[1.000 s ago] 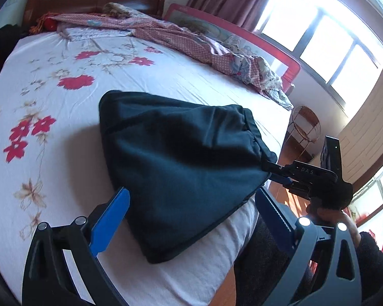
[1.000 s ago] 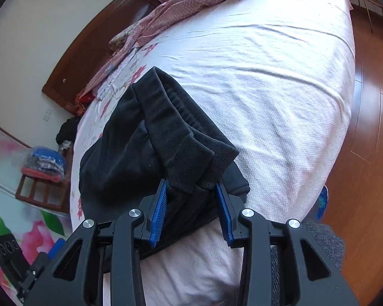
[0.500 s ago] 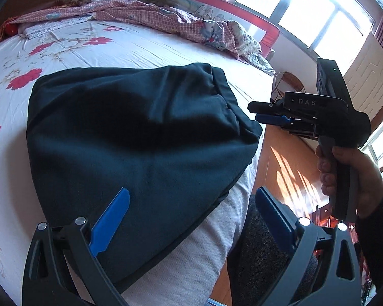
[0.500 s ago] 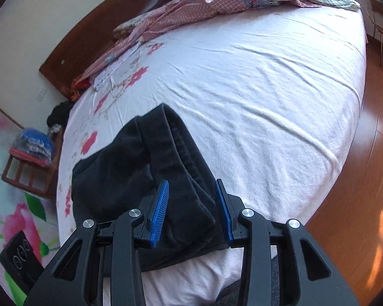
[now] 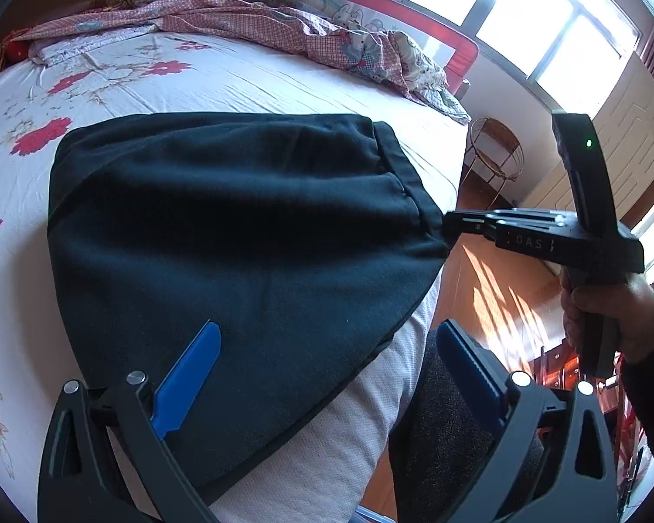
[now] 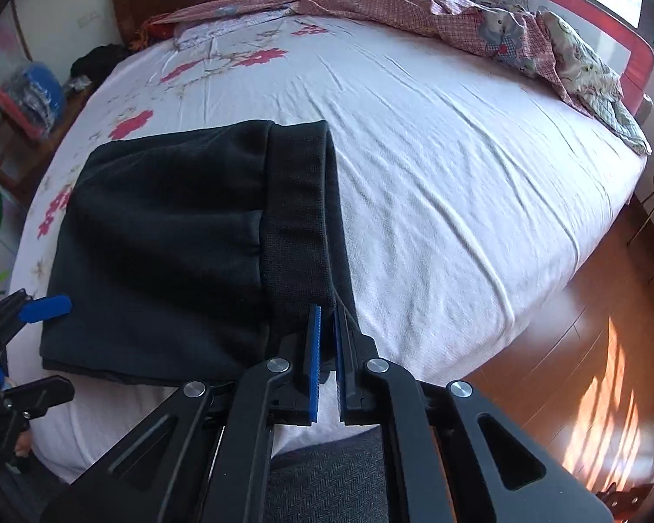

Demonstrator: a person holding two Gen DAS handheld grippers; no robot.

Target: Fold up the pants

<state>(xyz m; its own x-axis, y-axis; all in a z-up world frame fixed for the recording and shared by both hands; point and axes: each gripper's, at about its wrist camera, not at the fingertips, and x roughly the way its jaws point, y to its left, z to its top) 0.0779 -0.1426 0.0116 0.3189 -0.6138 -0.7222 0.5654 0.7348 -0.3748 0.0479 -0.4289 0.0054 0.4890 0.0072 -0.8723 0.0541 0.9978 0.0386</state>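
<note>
Pants: the dark, soft knit pants [image 6: 165, 235] lay folded into a rounded wedge near the bed's [image 6: 436, 165] front edge, ribbed band on the right.
Right gripper [image 6: 327, 327]: blue ridged fingers had just closed, pinching the band's corner.
Left gripper [image 5: 322, 370]: fingers spread wide over the fabric.
Writing: "DAS" on the right gripper's black body.

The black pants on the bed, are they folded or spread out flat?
Folded. The black pants lie as a compact stack on the bed, layered edges showing, one corner pinched by the right gripper.
</note>
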